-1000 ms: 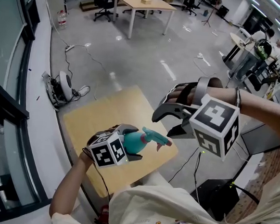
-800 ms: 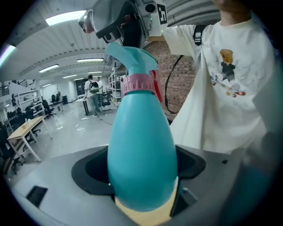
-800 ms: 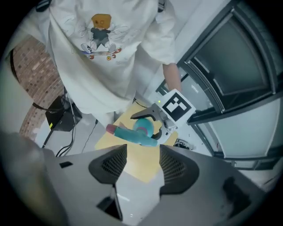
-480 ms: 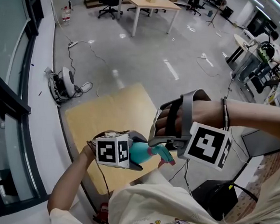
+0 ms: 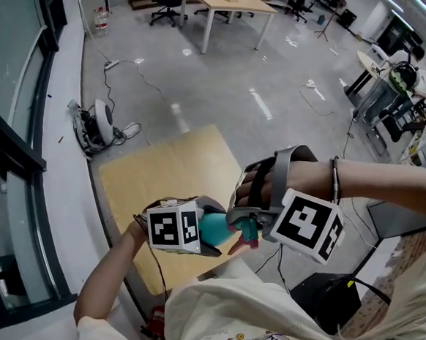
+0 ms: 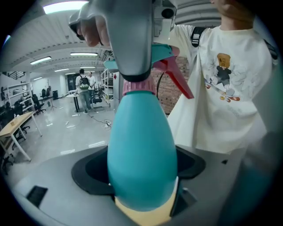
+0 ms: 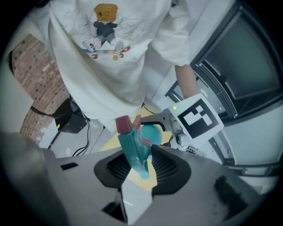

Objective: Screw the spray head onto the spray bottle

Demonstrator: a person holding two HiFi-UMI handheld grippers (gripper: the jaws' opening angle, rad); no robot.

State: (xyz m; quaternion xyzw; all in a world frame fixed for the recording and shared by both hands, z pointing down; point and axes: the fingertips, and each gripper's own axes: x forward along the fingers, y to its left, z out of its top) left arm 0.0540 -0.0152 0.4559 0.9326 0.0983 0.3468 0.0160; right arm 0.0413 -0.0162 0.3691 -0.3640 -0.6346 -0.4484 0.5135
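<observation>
Closing its jaws on the spray head seated atop the teal spray bottle, which the left gripper clamps above the wooden table, the right gripper needs a square hold and rotation true to the neck's axis.

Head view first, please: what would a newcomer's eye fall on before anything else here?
The teal spray bottle, clamped in the left claw above the near edge of the wooden table. Next, the right claw, closing with the bottle's teal-and-pink spray head between its jaws.
</observation>
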